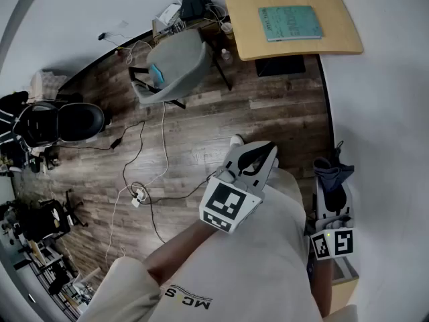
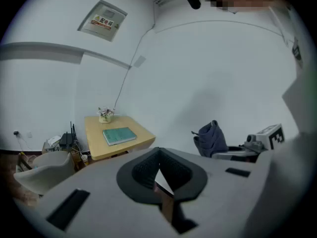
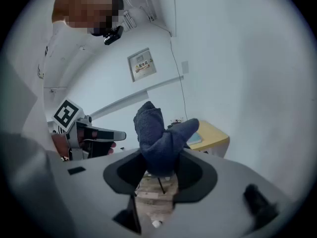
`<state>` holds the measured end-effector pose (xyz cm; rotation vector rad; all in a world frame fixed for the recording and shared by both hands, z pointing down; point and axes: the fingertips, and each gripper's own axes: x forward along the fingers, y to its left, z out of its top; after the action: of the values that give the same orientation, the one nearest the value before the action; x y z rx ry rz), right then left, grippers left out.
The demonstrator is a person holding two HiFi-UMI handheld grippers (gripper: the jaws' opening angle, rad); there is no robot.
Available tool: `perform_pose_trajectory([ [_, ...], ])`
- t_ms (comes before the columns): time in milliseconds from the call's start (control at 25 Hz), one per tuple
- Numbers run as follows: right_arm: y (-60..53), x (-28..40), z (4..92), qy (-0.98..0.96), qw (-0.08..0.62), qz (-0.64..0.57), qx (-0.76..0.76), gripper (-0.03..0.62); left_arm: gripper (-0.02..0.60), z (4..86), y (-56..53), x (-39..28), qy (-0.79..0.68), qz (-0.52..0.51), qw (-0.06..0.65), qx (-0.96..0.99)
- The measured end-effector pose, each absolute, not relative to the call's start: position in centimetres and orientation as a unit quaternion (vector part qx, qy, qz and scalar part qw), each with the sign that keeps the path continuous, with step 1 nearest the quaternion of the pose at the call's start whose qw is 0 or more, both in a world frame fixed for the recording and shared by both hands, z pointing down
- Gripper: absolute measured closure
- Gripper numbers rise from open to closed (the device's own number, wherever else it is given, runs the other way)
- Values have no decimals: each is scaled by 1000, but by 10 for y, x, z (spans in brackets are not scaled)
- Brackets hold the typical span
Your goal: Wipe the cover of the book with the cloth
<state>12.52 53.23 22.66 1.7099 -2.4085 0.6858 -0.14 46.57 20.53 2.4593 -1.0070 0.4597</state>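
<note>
Head view, 1 o'clock: locate book [image 1: 289, 23], teal cover up, flat on wooden table [image 1: 241, 19] against the white wall. Well apart from both tools.

Tool state:
- Right gripper [image 1: 333, 180], at 4 o'clock in head view: clamped on cloth [image 1: 333, 172]. Confirm in right gripper view: dark blue cloth [image 3: 158, 138] pinched between the pads of right gripper [image 3: 158, 168], with the bunched upper part standing free above the jaws.
- Left gripper [image 1: 255, 156], near centre in head view: jaw tips together. Confirm in left gripper view: pads of left gripper [image 2: 159, 175] meeting at the apex, nothing held between them.

Progress, as a judgement:
- Done: cloth taken up and secured.
- Not yet done: any contact between cloth and cover. No wiping begun.
- Left to do: close on the table, lower cloth onto the cover, stroke across the full face.

Orientation of book:
- Long axis along the 9-to-3 o'clock line in head view, parallel to the table's near edge, very slightly skewed.
- Printed lines towards the 9 o'clock end of the cover; probably the spine side, though too small to confirm.
- Also in left gripper view at 10 o'clock: book [image 2: 119, 135] on table [image 2: 94, 143], just in front of a small plant pot [image 2: 104, 115].
</note>
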Motion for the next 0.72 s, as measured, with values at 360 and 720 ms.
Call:
perform_pose_trajectory([
  [360,516,134,206,-798,40,217,561,428,571,169,466,17,-379,178,167,893],
  [720,511,124,222,-802,5,247,544,428,571,185,478,17,-404,187,176,878],
])
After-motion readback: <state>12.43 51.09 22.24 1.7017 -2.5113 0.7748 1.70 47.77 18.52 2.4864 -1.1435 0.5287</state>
